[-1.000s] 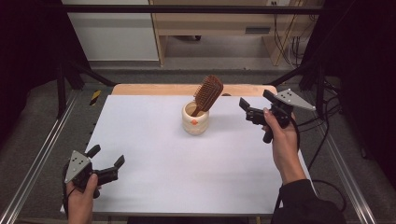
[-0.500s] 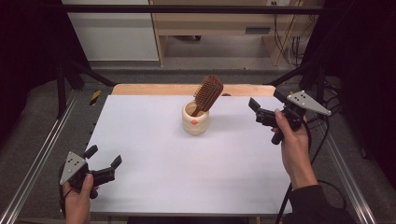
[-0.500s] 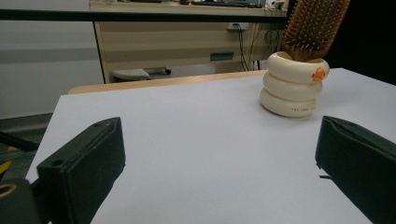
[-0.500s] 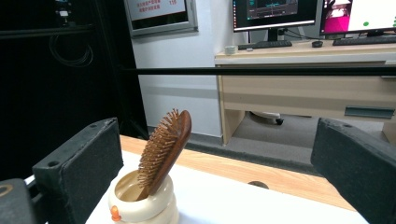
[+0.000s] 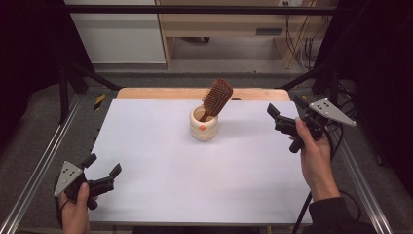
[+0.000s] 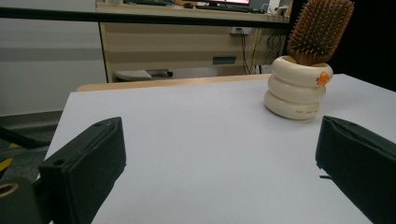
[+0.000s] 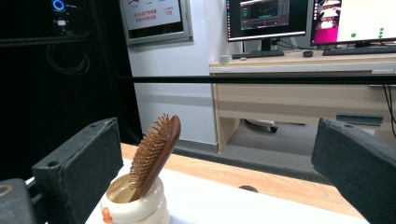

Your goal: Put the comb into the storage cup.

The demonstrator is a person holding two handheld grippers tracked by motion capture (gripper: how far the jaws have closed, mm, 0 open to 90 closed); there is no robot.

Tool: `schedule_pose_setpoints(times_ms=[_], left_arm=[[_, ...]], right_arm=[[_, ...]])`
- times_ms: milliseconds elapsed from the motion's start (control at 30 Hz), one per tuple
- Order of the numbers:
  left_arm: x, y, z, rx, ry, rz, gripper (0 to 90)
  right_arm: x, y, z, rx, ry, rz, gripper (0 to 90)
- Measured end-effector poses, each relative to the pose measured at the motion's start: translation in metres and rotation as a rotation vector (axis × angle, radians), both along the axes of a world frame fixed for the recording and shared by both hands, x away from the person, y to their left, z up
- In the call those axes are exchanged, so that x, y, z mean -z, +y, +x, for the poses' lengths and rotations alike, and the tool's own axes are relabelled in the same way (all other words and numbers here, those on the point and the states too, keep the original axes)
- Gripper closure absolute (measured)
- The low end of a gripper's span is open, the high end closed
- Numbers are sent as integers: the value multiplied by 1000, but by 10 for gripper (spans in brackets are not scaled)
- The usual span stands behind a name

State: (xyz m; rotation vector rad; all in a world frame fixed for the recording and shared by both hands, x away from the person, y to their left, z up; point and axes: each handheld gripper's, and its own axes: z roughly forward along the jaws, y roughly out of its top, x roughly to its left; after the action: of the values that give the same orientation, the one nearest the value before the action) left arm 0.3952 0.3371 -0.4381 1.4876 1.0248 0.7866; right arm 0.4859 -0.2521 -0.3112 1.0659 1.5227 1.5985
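A cream ribbed cup [image 5: 203, 125] stands upright at the back middle of the white table [image 5: 195, 175]. A brown wooden hairbrush [image 5: 217, 96] leans in it, handle down and head tilted to the right. My right gripper [image 5: 274, 118] hovers open to the right of the cup, well apart from it, with nothing between the jaws. My left gripper [image 5: 103, 164] sits open and empty at the near left corner. The left gripper view has the cup [image 6: 298, 91] and brush [image 6: 320, 30] far ahead at the right. In the right gripper view the brush [image 7: 156, 151] and cup [image 7: 135, 205] lie low at the left.
A wooden strip [image 5: 160, 93] runs along the table's far edge. Metal rails [image 5: 41, 165] flank both sides, and a black bar [image 5: 195, 9] crosses the back. Beyond the table stand a wooden desk [image 7: 299, 98] with monitors [image 7: 266, 18] and loose cables [image 5: 302, 44].
My right gripper has drawn back to the right, away from the cup. My left gripper has slid a little toward the near left corner. Cup and brush have not moved.
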Motion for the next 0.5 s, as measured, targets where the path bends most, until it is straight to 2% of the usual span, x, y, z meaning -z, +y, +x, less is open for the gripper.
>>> schedule_pose_setpoints(times_ms=[500], left_arm=[[0, -1, -2, 1, -15, 9, 21]], right_arm=[[4, -17, -21, 23, -18, -18, 23]])
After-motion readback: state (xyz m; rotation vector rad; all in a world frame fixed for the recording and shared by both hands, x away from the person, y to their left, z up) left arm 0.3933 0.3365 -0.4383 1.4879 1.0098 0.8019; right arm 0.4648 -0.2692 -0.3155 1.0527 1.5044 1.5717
